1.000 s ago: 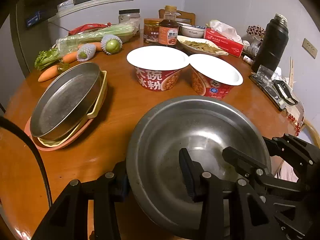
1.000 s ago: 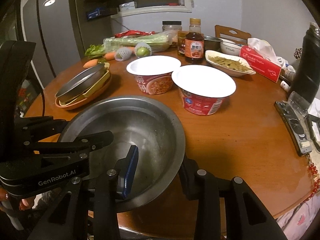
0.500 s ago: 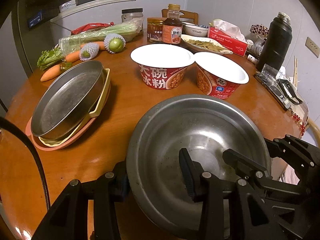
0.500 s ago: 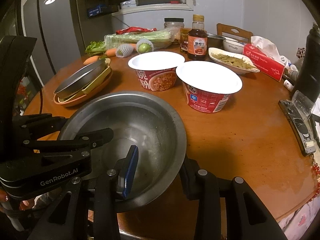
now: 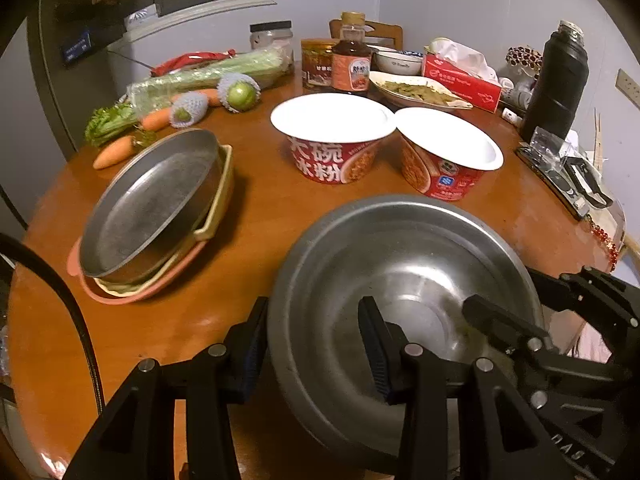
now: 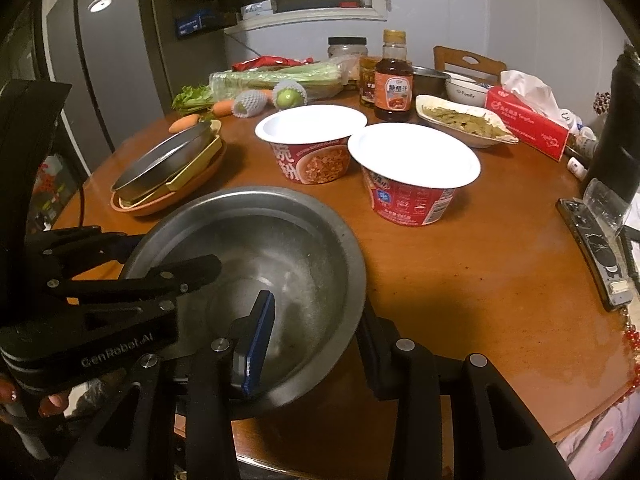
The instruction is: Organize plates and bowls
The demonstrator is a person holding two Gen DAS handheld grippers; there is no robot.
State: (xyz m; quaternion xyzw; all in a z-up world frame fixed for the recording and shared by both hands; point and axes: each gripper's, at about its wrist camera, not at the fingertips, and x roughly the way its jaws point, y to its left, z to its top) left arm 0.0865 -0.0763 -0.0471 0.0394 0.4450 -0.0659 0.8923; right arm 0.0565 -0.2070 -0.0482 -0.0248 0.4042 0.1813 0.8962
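Both tongs clamped on the steel bowl (image 5: 404, 280), one on each side of its rim, at the near edge of the tabletop (image 5: 260, 216). Left tongs (image 5: 316, 344) gripping the bowl's left rim: one blue-padded finger inside the bowl, the other outside against the wall. Right tongs (image 6: 316, 332) doing the same on the right rim, inner pad down in the bowl, outer finger under the rim. Jaws narrow on both, closed on the thin metal wall. Whether lifted or resting on the wood, cannot tell.

At the left edge, a stack of dishes: steel pan (image 5: 156, 200) tilted on top, yellow dish (image 5: 220, 200) beneath, pink plate (image 5: 136, 292) at the bottom. Mid-tabletop, two red noodle cups (image 5: 334, 136) with white lids, side by side and touching at the rims. Behind them, toward the far edge, a sauce bottle (image 5: 352, 60), a jar (image 5: 272, 38), a white dish of greens (image 5: 416, 90) and a small white bowl (image 5: 398, 62). Far left: celery (image 5: 208, 76), carrots (image 5: 114, 152), netted fruit (image 5: 240, 94). Far right: tissue box (image 5: 460, 80) and black flask (image 5: 558, 80). Painted fingertips (image 6: 52, 400) visible under the left tool in the right view.
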